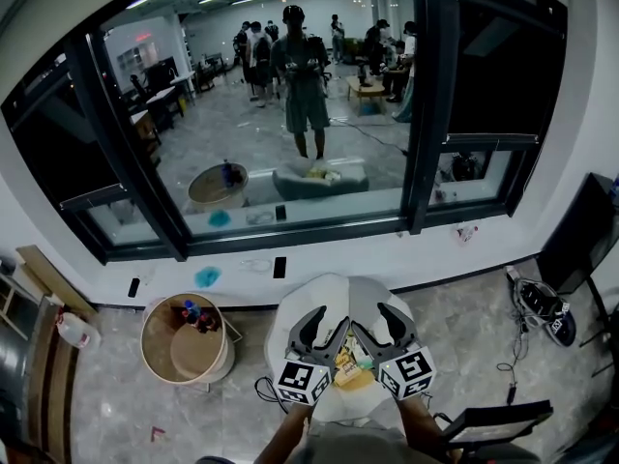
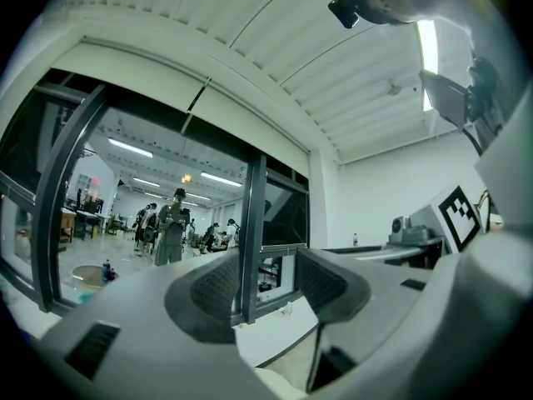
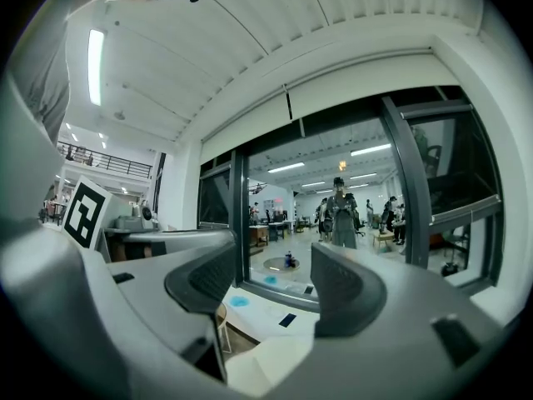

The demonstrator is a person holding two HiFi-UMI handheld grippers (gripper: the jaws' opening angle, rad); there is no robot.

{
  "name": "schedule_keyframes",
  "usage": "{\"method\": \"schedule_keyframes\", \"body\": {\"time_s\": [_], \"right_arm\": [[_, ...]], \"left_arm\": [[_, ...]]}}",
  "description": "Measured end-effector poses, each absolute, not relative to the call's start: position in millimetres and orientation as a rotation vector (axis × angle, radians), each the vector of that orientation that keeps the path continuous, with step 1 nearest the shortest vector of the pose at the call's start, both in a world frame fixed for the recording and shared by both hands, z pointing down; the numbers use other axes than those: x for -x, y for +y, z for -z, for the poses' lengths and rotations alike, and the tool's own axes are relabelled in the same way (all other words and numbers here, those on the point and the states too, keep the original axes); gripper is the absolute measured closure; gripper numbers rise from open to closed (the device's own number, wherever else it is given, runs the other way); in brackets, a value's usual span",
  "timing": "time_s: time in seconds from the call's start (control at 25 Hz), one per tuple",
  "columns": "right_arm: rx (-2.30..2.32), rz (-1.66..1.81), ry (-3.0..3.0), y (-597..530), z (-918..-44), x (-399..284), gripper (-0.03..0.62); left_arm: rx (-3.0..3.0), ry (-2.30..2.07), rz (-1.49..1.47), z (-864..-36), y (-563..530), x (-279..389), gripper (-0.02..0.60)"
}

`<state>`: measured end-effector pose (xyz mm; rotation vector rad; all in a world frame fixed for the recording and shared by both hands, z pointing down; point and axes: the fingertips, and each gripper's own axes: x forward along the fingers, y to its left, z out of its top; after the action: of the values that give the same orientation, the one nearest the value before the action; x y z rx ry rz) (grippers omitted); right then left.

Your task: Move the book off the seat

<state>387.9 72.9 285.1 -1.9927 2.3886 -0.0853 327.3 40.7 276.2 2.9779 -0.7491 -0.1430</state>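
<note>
In the head view a white seat (image 1: 334, 293) stands below the window sill. A book with a yellowish cover (image 1: 354, 372) lies on it, largely hidden between the two marker cubes. Both grippers are held level side by side over the seat, pointing at the window. My left gripper (image 1: 324, 332) (image 2: 262, 286) is open, and only the window frame shows between its jaws. The right gripper (image 1: 379, 329) (image 3: 271, 282) is open too, with nothing between its jaws. Neither gripper touches the book.
A round wooden tub (image 1: 186, 341) with small items stands left of the seat. The dark window frame (image 1: 426, 114) and white sill (image 1: 387, 254) run close ahead. Shoes (image 1: 546, 309) and cables lie on the floor at the right, and a black chair (image 1: 493, 421) stands at the lower right.
</note>
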Motion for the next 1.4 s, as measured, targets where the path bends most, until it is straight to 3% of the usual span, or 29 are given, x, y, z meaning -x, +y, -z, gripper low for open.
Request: {"method": "schedule_keyframes", "body": {"time_s": [0.4,0.72,1.0,1.4], "right_arm": [[2.020,0.199,2.388,65.0,-315.7,-394.0,0.322],[2.060,0.420,2.381,51.3,-385.1,-411.7,0.322],[2.075,0.620,2.392,30.7,-480.3,-420.9,0.322],[2.040,0.934,2.433,8.8,-674.2,-414.8,0.322]], "left_arm": [[-2.962,-0.773,0.087,-301.0,26.7,-337.3,0.364],[-2.877,-0.767,-0.041,-375.0,12.3,-353.7,0.365],[-2.767,-0.789,-0.123,-463.1,-11.4,-356.5,0.365],[-2.658,-0.811,-0.319,-654.0,-42.8,-354.5,0.365]]}}
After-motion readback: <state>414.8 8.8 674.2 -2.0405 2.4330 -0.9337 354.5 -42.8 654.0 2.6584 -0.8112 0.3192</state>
